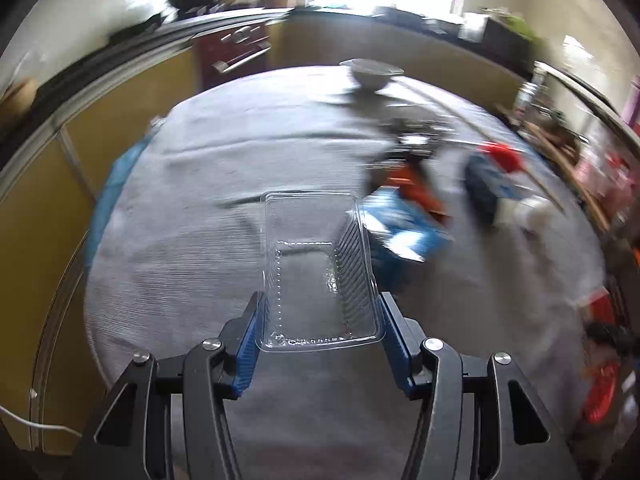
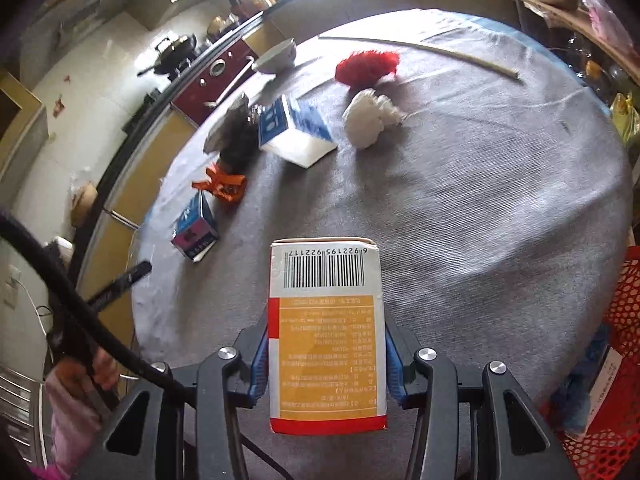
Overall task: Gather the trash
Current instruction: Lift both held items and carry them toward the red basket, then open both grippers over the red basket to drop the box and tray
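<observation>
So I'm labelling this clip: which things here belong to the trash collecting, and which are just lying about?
Job:
clear plastic tray, held in left gripper
orange carton, held in right gripper
red mesh basket
crumpled white paper
blue-and-white carton
small blue box

Probably lying about:
white bowl
long white stick
grey tablecloth

Orange-and-white barcoded carton (image 2: 327, 336), clear plastic tray (image 1: 318, 272), grey tablecloth (image 2: 480, 200), perhaps blue box (image 1: 400, 224).
</observation>
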A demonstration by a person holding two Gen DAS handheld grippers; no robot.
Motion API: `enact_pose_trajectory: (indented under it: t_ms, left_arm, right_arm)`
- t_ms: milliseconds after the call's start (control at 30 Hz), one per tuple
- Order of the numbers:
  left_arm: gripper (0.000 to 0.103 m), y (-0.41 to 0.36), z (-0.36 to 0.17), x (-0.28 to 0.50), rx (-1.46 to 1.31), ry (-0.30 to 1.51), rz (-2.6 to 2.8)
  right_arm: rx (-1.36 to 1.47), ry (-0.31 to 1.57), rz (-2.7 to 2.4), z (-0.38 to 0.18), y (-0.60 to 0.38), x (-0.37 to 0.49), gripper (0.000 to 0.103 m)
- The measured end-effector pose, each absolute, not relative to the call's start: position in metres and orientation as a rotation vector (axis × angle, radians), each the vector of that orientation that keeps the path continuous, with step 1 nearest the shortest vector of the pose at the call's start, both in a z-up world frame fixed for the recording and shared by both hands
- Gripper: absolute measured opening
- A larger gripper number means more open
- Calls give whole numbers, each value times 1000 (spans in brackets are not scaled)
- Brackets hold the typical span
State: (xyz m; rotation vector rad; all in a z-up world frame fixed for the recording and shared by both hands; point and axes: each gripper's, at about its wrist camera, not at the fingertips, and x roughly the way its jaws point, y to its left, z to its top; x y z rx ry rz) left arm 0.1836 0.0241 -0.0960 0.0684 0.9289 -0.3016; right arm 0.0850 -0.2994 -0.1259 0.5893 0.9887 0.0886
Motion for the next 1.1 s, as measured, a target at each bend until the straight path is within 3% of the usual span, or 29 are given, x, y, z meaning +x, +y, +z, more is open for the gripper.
enact_pose_trajectory:
  t_ms: [333,1100]
  left_arm:
    - [57,-74,-78,98,181,876,-573]
    - [57,-202,-61,39,355,815,-718]
  right_arm:
    - [638,930,34,-123,-339,40,49]
    - [704,779,-38,-109,-404,-42,49]
